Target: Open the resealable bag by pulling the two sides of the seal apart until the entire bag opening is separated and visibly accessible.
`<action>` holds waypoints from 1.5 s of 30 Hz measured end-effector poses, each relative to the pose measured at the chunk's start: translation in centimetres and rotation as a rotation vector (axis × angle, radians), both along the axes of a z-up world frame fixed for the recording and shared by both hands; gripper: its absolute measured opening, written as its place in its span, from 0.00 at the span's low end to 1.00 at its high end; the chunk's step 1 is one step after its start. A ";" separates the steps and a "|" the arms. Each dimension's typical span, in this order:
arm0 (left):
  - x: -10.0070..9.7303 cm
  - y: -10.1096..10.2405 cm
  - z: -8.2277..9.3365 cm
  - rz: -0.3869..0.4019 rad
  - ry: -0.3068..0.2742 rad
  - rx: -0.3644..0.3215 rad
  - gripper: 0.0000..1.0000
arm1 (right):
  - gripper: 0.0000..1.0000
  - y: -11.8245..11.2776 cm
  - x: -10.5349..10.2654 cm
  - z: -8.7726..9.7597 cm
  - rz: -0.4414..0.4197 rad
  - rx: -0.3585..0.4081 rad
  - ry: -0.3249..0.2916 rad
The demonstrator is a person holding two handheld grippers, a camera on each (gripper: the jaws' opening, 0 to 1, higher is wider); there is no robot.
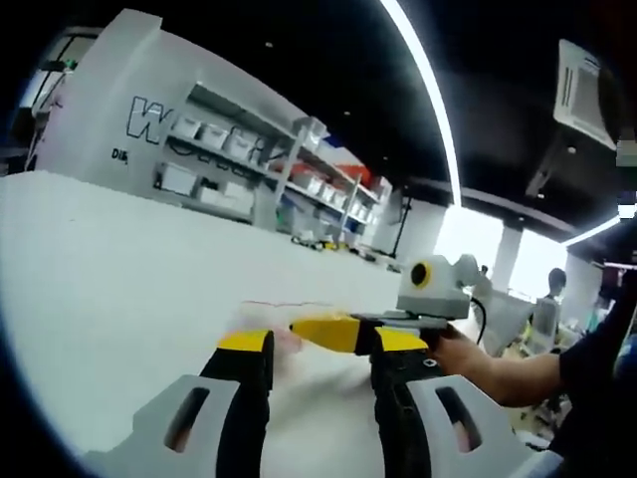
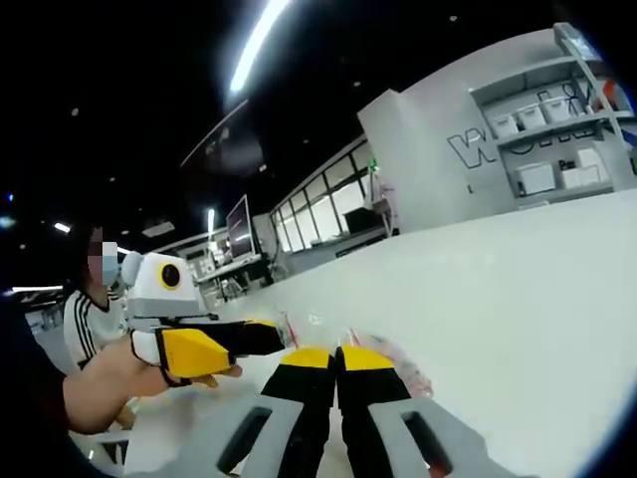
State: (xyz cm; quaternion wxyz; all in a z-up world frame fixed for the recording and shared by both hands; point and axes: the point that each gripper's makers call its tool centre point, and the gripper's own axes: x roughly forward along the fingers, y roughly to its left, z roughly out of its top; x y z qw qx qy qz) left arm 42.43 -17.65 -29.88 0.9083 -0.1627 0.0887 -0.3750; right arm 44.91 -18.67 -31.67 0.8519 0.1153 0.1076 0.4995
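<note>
The clear resealable bag (image 2: 390, 364), with a reddish seal line, lies just past my right gripper's tips on the white table (image 2: 518, 299). My right gripper (image 2: 335, 355) has its jaws pressed together on the bag's near edge. My left gripper (image 2: 261, 337) comes in from the left, held by a hand, with its tip beside the bag. In the left gripper view the bag (image 1: 267, 319) is a faint blurred patch ahead of my left gripper (image 1: 323, 341), whose jaws stand wide apart. The right gripper (image 1: 328, 334) reaches between them from the right.
The white table (image 1: 149, 279) stretches far ahead in both views. Grey shelving with white boxes (image 1: 219, 149) stands behind it. A person in a striped shirt (image 2: 95, 314) sits at the left, beyond the table's edge. A forearm (image 1: 498, 368) crosses the right side.
</note>
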 end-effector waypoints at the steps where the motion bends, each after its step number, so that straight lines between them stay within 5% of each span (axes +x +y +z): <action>1: 0.1 0.0 0.1 0.000 0.002 -0.007 0.37 | 0.00 0.0 0.0 0.0 0.000 0.000 0.000; 45: 1.5 0.4 -0.3 -0.044 0.127 -0.233 0.26 | 0.00 0.1 -0.1 -0.2 0.005 -0.015 -0.009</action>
